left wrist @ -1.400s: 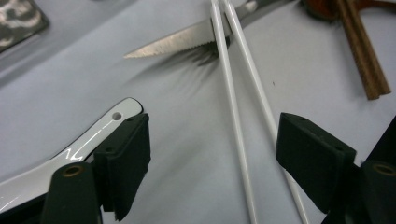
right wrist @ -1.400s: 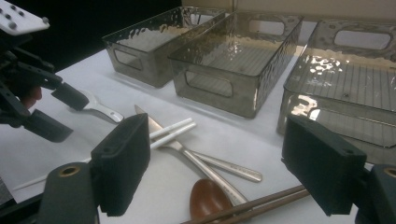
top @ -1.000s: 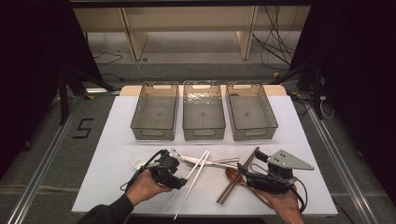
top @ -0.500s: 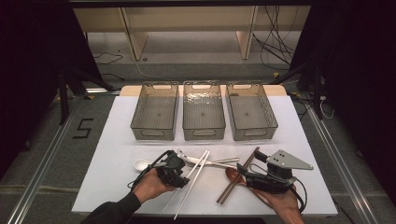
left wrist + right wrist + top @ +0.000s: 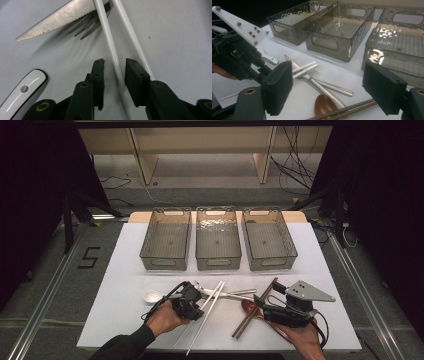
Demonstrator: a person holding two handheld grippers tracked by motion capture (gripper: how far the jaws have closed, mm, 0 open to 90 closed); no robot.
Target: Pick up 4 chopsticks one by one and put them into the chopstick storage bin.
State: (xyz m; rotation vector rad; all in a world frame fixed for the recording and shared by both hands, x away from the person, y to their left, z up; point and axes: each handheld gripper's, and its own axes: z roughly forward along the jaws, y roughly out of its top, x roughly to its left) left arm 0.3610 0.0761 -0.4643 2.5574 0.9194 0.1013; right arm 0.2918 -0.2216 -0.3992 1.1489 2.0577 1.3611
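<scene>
Left gripper [image 5: 114,67] jaws, just closing, straddle one smooth white chopstick [image 5: 110,42] beside the serrated steel knife [image 5: 55,18]; right gripper [image 5: 327,82] gapes wide, holding nothing.

The table [image 5: 125,320] carried a white top. Three clear bins [image 5: 218,240] stood in a row across its far half. Nearer lay a white spoon [image 5: 151,295], two white chopsticks [image 5: 207,312] crossing a knife [image 5: 57,17] and a fork [image 5: 86,26], a brown wooden spoon [image 5: 324,105], and two brown chopsticks [image 5: 255,312].
</scene>
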